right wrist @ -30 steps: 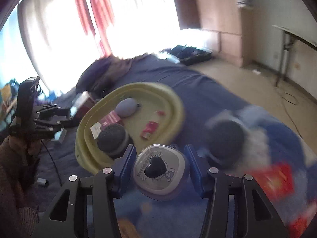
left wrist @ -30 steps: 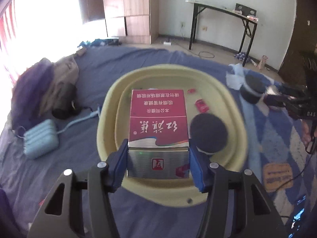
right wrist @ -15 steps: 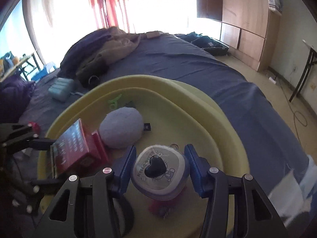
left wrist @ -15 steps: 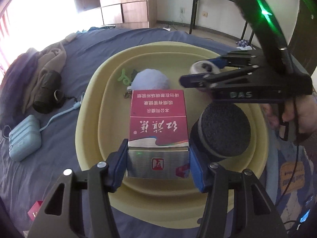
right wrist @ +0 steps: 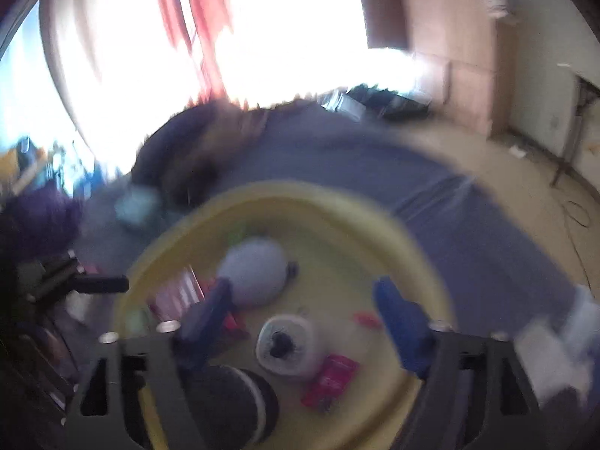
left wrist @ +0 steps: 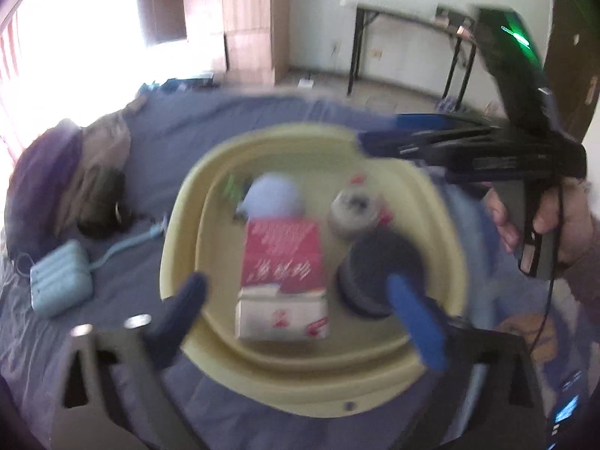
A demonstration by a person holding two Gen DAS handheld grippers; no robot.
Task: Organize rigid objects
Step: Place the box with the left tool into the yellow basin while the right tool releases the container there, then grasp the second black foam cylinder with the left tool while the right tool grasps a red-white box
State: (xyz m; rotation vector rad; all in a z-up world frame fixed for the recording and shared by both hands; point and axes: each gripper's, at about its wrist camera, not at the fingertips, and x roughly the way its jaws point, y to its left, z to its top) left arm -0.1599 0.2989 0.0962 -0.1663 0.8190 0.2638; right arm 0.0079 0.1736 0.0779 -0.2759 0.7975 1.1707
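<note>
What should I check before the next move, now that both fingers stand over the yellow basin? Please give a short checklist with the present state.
1. Left gripper released: ok; its jaws have just opened and the red box lies free between them.
2. Right gripper released: ok; jaws just opened, the round case with the heart lies below, untouched.
3. Both items inside the yellow basin: ok.
4. Box lying stable: cannot tell, picture blurred.
5. Grippers clear of each other: ok; the right one is above the basin's far rim.
</note>
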